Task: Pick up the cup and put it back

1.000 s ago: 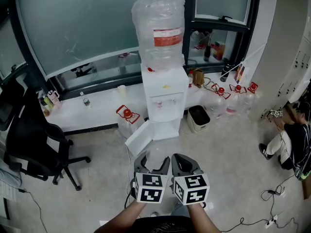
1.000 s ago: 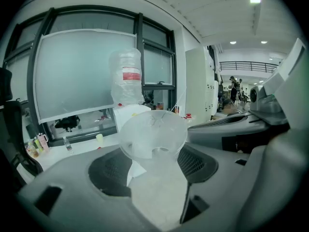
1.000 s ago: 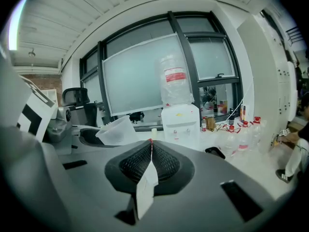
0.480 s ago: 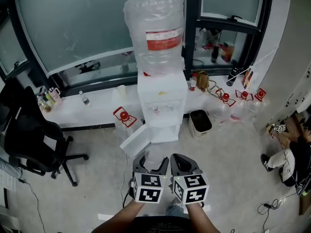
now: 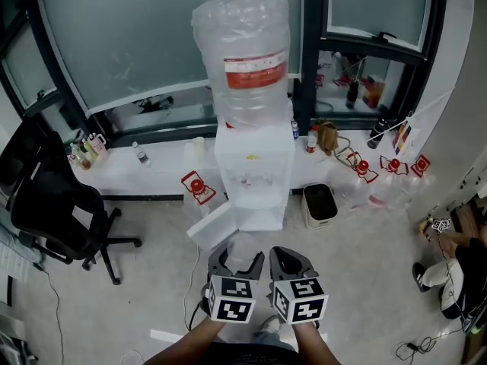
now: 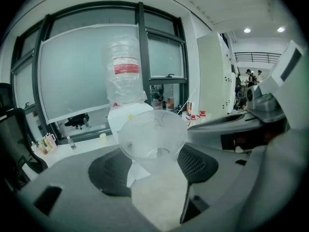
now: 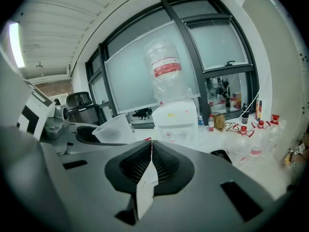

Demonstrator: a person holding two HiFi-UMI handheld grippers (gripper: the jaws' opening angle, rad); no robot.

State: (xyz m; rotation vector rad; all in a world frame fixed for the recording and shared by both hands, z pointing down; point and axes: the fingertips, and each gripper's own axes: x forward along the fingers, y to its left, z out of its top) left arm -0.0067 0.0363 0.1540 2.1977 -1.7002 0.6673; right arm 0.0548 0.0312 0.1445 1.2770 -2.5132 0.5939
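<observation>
Office floor (image 5: pixel 144 280): one dispenser (image 5: pixel 253 162); left claw (image 5: pixel 237 263) grips one cup (image 6: pixel 152 135).

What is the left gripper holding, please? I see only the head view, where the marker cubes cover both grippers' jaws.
Observer: The left gripper is shut on a translucent plastic cup. The left gripper view looks into its open mouth.
Operator: Thank you. Is the right gripper gripping it as well?
Observer: No. The right gripper has its jaws together with nothing between them.
Operator: Where does the cup sit relative to those jaws?
Observer: In the right gripper view it shows off to their left, apart from them.
</observation>
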